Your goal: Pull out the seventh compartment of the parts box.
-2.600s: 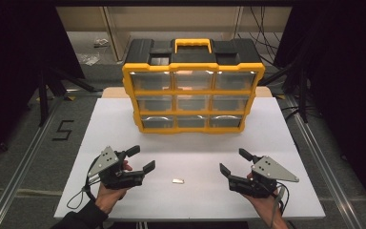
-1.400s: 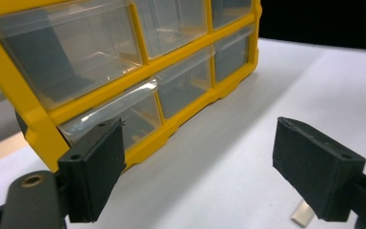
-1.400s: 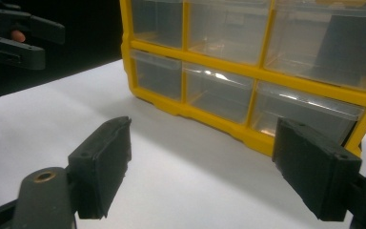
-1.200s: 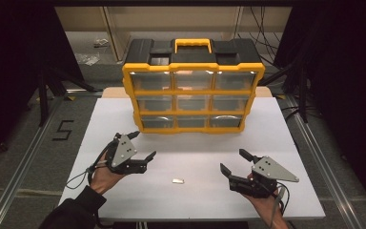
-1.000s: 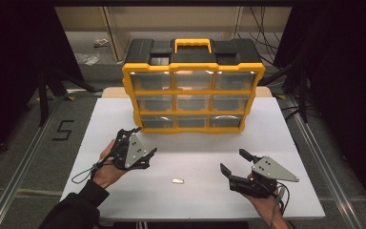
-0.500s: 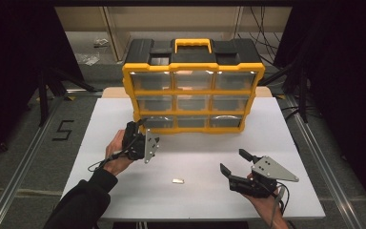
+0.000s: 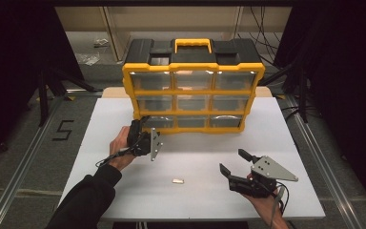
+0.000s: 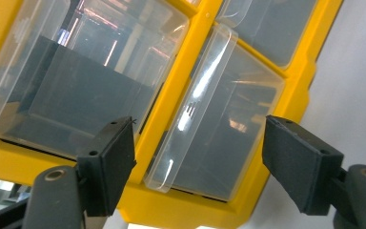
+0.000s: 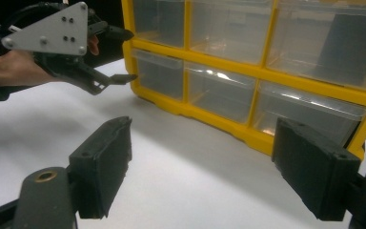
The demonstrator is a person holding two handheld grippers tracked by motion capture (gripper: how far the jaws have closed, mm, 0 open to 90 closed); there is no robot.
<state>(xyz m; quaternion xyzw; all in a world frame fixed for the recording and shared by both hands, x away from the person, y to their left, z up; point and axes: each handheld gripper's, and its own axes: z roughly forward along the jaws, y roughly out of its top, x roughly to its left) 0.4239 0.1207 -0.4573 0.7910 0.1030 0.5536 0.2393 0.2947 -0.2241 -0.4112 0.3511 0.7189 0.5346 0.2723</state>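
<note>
Left claw (image 7: 145, 136) at the bottom-left clear plastic drawer (image 7: 158, 122) of the yellow-framed organiser cabinet (image 7: 193, 78), which stands at the back of the white bench (image 7: 124, 191). Jaws wide but have just been closing; in the left gripper view they straddle that drawer's front lip (image 8: 195, 109), pads not yet pressing on it.

Step in hand, as judged: take hold of the drawer front and draw it out. To do it well:
- centre the raised lip between the pads before closing further; one jaw now sits in front of the yellow divider, so shift toward the drawer
- close fully on the lip, not the frame
- pull straight out, level, or the drawer may bind or the cabinet slide.

Pose: left hand (image 7: 120, 143) reaches forward from a dark sleeve, gripper rolled on its side, grey plate facing right, jaws pointing level at the cabinet's lowest row.

Right claw (image 7: 235, 164) rests low at the bench's near right, spread wide, empty, aimed at the cabinet. A small pale metal piece (image 7: 177, 181) lies on the bench between the two hands, well apart from both.
</note>
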